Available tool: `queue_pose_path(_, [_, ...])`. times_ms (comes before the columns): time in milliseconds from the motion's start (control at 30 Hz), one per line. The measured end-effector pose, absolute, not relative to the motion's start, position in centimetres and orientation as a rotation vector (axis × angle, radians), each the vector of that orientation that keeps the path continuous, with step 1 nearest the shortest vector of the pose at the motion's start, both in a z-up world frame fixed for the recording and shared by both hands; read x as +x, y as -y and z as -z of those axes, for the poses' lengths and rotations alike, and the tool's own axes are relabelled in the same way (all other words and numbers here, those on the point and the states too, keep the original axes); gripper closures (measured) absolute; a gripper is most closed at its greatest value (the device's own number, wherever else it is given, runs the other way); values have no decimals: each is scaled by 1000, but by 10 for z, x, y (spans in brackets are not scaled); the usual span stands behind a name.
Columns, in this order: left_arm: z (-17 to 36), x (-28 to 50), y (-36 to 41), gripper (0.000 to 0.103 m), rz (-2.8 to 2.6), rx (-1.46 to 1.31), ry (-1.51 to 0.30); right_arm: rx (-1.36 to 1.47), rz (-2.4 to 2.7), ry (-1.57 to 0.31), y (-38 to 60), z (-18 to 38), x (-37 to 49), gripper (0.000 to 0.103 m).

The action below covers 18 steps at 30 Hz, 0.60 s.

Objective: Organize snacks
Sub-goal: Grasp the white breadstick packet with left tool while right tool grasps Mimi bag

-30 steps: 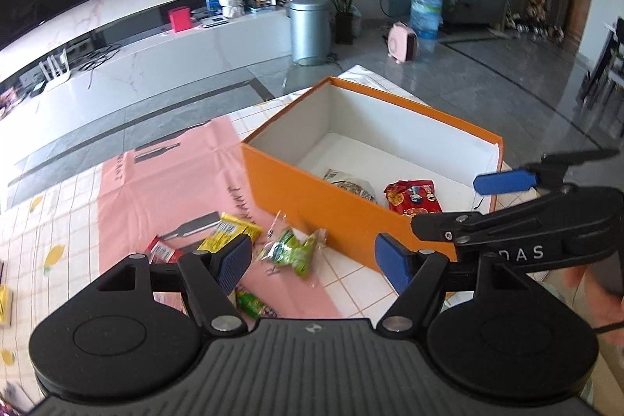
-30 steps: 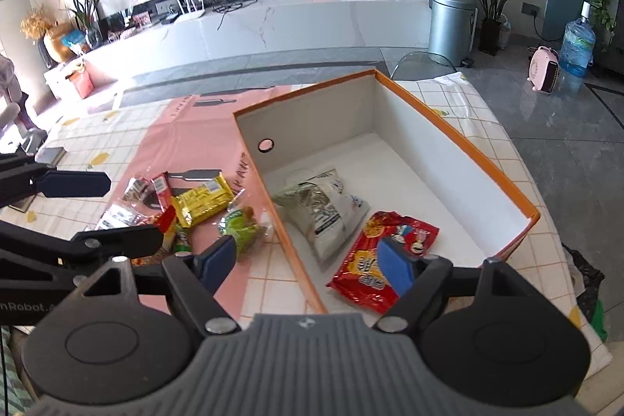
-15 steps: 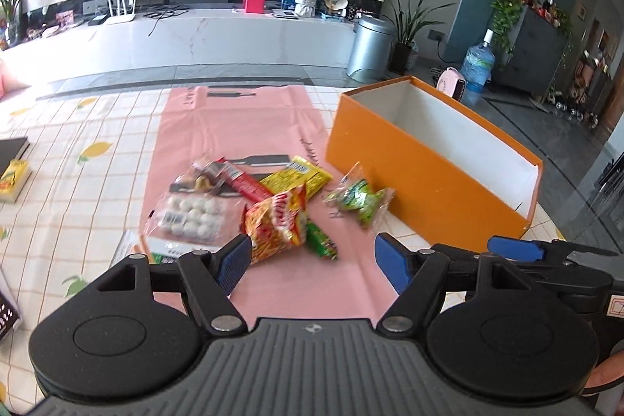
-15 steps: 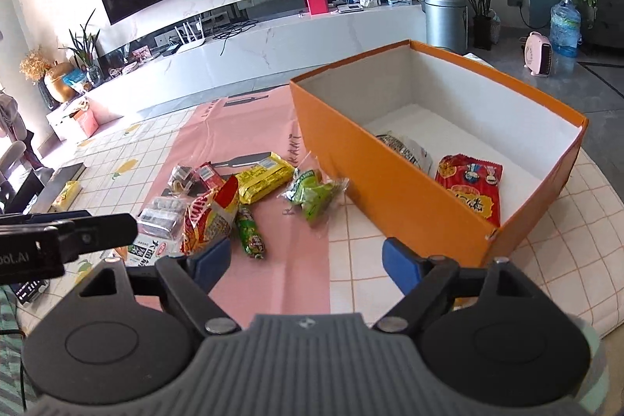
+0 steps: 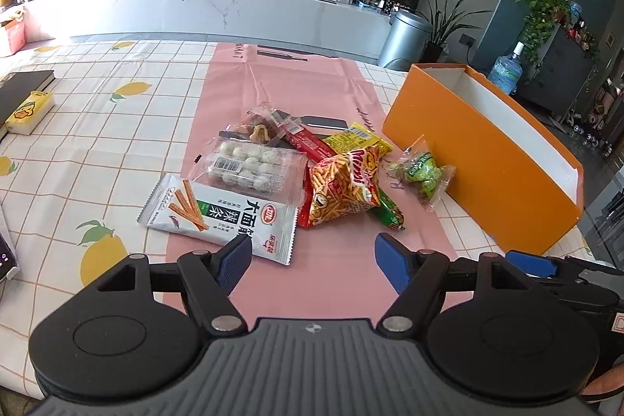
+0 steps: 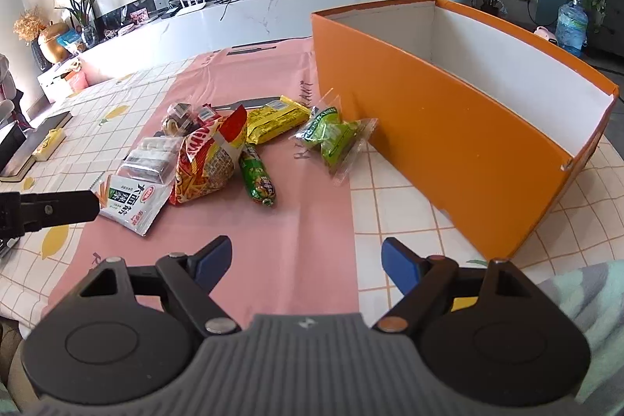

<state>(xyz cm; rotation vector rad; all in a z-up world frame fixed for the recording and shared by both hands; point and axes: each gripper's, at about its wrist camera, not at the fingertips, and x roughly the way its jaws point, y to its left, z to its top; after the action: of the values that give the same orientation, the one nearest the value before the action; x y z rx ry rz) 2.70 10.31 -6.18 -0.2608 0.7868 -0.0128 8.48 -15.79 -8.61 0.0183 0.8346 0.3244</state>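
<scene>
Both claws have pulled back from over the orange box [image 6: 448, 127] since a second ago; views now look low across the worktop [image 5: 97, 127] at the loose snacks, box interior no longer visible. Left claw [image 5: 308, 258] wide open, holding nothing; right claw [image 6: 306, 260] wide open, also empty. Snack pile sits on the pink mat [image 5: 296, 84], ahead of both claws and left of the box.

Key relation: the silver-and-green packet [image 5: 222, 213] lies just ahead and slightly left of the left claw, nearest item to it, long axis running left-to-right across the claw's line. The green candy bag [image 6: 335, 139] sits just beside the box wall, ahead of the right claw, closer to that one. Orange chip bag [image 5: 343, 186] is between them. Likely next: left claw goes for the silver packet.
</scene>
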Motion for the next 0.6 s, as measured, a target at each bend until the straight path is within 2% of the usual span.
queue_pose_path(367, [86, 56, -133, 18, -185, -377, -883, -16, -396, -847, 121, 93, 111, 23])
queue_pose_path(600, [86, 88, -140, 18, -180, -374, -878, -37, -461, -814, 87, 87, 144, 23])
